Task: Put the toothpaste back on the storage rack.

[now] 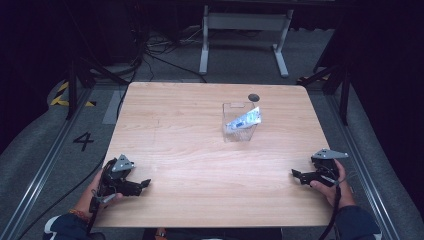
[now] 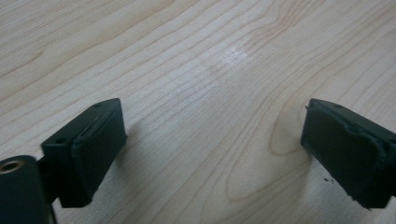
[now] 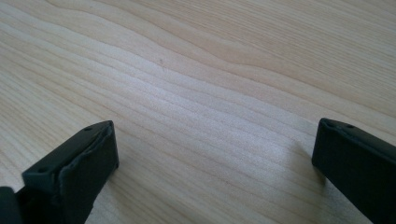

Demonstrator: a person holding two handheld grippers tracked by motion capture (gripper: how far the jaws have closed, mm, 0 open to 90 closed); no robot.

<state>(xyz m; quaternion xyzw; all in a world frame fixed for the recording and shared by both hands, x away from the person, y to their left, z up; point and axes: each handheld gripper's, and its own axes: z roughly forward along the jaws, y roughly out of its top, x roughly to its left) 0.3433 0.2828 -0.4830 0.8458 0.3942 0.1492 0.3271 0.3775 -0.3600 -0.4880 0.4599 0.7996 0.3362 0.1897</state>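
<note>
The left gripper (image 1: 145, 183) rests on the table (image 1: 200, 165) at about 8 o'clock, and its fingers (image 2: 88, 149) stand wide apart with only bare wood between them. The right gripper (image 1: 295, 173) lies at about 4 o'clock, and its fingers (image 3: 77, 172) are wide too and hold nothing. The clear container (image 1: 239, 122), with a plastic packet (image 1: 245, 119) leaning inside it, stands near 1 o'clock, well apart from both grippers.
</note>
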